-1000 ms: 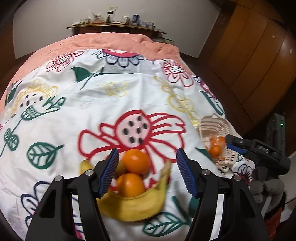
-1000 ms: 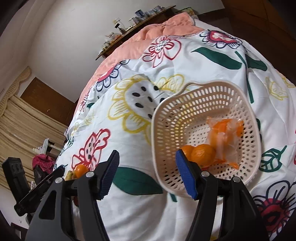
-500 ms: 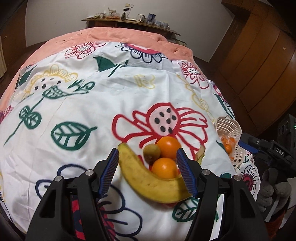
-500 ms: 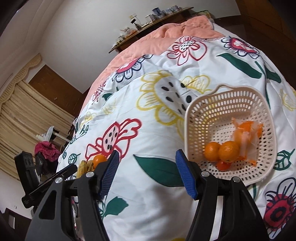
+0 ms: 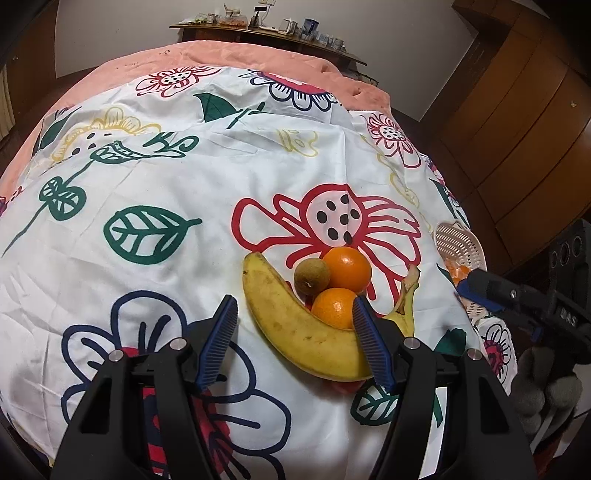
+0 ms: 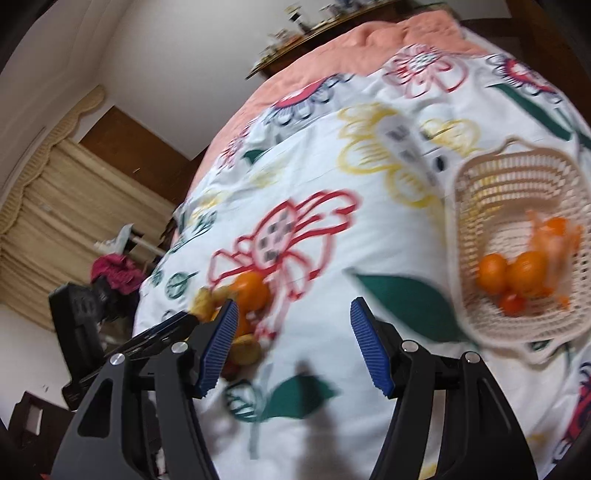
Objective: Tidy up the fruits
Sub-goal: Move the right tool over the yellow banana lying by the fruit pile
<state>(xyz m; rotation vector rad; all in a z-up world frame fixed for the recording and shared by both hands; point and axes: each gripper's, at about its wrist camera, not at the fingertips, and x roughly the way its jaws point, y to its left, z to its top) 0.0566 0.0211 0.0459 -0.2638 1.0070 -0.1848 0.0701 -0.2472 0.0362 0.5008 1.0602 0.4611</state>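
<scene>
A yellow banana (image 5: pixel 303 332) curves around two oranges (image 5: pixel 349 269) (image 5: pixel 334 308) and a brown kiwi (image 5: pixel 311 276) on the flowered bed cover. My left gripper (image 5: pixel 294 310) hangs open just above the banana; its right finger is near the lower orange and its pads press on nothing. A cream plastic basket (image 6: pixel 458 206) holds two oranges (image 6: pixel 491 273), a small red fruit (image 6: pixel 511 302) and a bag of orange pieces (image 6: pixel 554 229). My right gripper (image 6: pixel 291 314) is open over bare cover, between the basket and the fruit pile (image 6: pixel 251 288). That view is blurred.
The basket (image 5: pixel 458 240) sits near the bed's right edge, with the right gripper (image 5: pixel 480 288) and a gloved hand (image 5: pixel 543 395) beside it. Wooden wardrobe doors (image 5: pixel 517 110) stand to the right. A cluttered shelf (image 5: pixel 266 29) runs behind the bed. Curtains (image 6: pixel 74 206) hang at the left.
The left gripper has shifted left, so the fruit pile now sits toward its right finger. The right gripper has swung from over the basket toward the pile; the basket now lies at its right.
</scene>
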